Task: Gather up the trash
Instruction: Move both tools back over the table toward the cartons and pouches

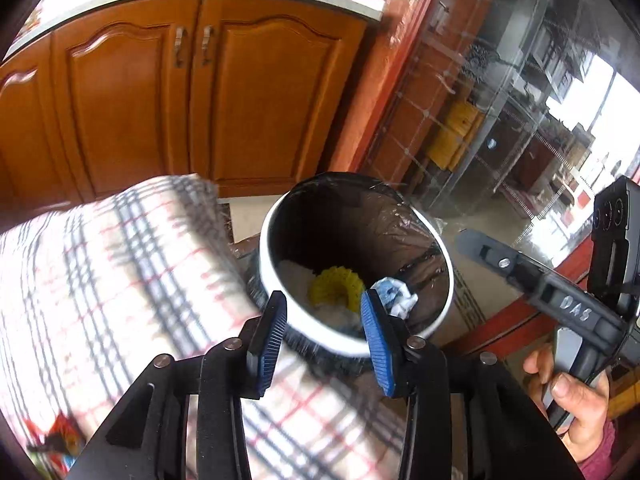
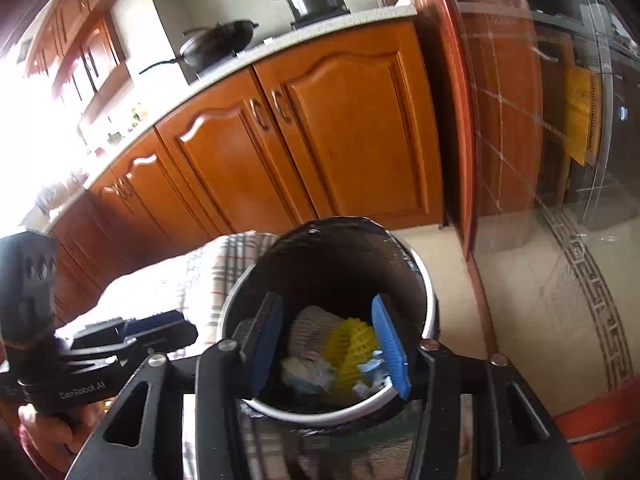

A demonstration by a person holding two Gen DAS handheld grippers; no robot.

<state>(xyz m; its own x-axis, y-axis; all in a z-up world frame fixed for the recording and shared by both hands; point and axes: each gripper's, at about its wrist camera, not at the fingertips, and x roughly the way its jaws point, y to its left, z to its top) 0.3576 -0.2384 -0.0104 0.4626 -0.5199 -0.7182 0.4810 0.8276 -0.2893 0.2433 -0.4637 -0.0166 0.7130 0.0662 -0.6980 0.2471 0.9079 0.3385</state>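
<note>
Both open over the bin [image 1: 416, 344]: left gripper [image 1: 324, 336] just beside blue-white scrap [image 1: 394, 298], right gripper [image 2: 332, 344] empty. Could snag the liner [image 1: 400, 232] or miss the rim.

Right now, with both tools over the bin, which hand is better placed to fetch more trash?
Left, tentatively. The left tool stands open and empty over the checked tablecloth, beside the bin. The right tool, also open, hangs over the bin's mouth, farther from the table.

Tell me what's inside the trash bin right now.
Inside the trash bin, lined with a dark bag: a yellow mesh ball, a blue-and-white crumpled wrapper and pale crumpled paper. Anything underneath is covered.
</note>
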